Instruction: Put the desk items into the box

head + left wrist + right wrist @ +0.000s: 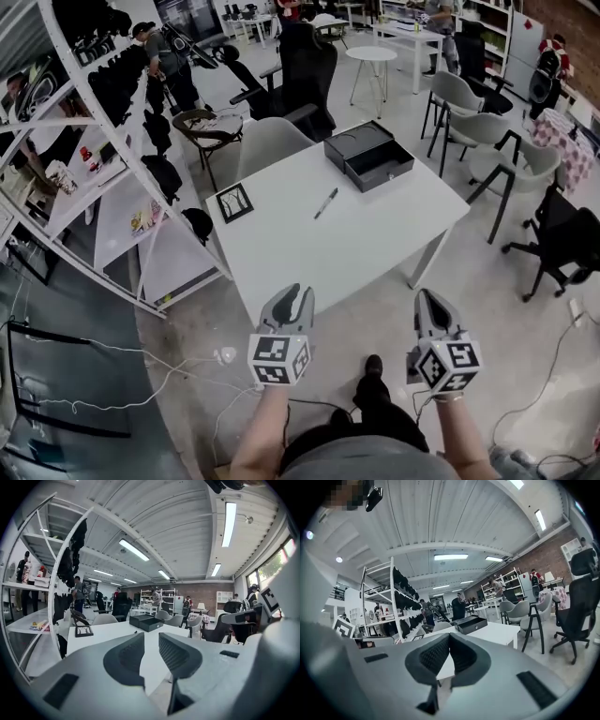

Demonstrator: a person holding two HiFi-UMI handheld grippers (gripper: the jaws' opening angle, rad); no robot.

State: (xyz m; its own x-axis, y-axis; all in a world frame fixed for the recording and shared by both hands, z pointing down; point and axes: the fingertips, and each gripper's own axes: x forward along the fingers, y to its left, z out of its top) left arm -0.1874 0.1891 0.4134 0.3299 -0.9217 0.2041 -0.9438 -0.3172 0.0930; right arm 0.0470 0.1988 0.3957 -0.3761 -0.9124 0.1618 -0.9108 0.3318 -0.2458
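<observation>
A white table stands in front of me. On its far end sits a black box with its drawer pulled out. A black pen lies near the middle, and a black square stand sits at the left edge. Both grippers hover short of the table's near edge, holding nothing. My left gripper is open, with a narrow gap between its pads. My right gripper is shut and empty, its tips touching. The box and stand show beyond the left jaws. The box also shows beyond the right jaws.
A white shelving rack with dark bags runs along the left. Grey chairs stand right of the table, and a black office chair stands behind it. Cables lie on the floor at lower left. People stand in the background.
</observation>
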